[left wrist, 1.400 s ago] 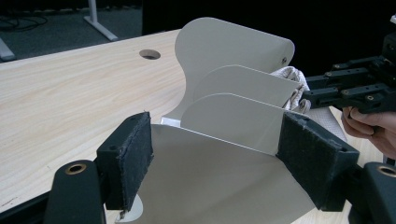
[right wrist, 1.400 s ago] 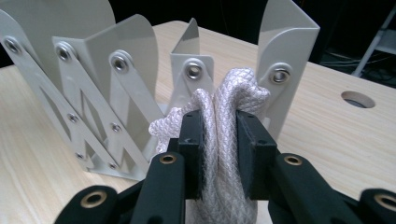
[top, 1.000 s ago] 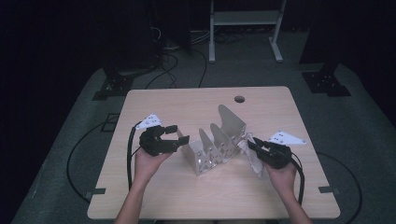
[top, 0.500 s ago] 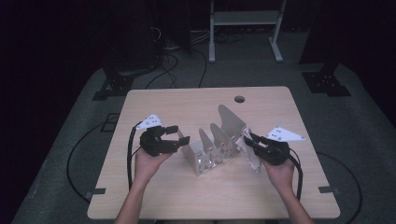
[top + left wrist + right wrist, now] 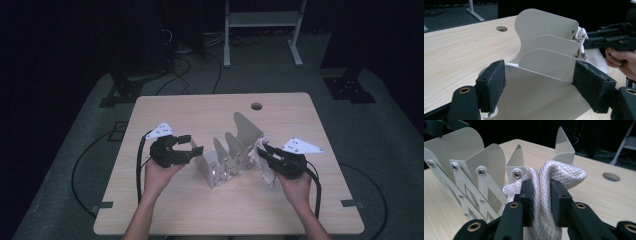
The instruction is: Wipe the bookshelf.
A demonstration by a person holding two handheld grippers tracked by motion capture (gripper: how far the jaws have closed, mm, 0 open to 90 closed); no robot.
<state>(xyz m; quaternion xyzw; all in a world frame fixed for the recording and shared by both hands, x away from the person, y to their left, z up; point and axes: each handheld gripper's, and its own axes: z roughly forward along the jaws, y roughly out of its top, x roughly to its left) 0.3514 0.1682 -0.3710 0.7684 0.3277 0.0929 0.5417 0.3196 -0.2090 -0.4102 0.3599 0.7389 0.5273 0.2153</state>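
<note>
High view: a pale metal rack (image 5: 231, 155) with upright curved dividers stands near the middle of the wooden desk (image 5: 200, 112). The left tongs (image 5: 192, 149) sit just beside the rack's left end, held by the person's left hand (image 5: 159, 175). The right tongs (image 5: 264, 152) are at the rack's right end, where a white quilted cloth (image 5: 264, 162) is bunched against the dividers. A round cable hole (image 5: 256, 106) lies near the far edge of the desk.

Left gripper view: the left tongs (image 5: 540, 86) are spread wide, one pad on either side of the rack's (image 5: 544, 45) nearest plate. Whether the pads press on the plate cannot be told. The cloth (image 5: 584, 47) shows beyond the rack's far side, with the right tongs (image 5: 587, 41) next to it.

Right gripper view: the right tongs (image 5: 541, 195) pinch a standing fold of the cloth (image 5: 559, 173) between both pads. The cloth lies just beside the rack's (image 5: 474, 165) riveted side.
</note>
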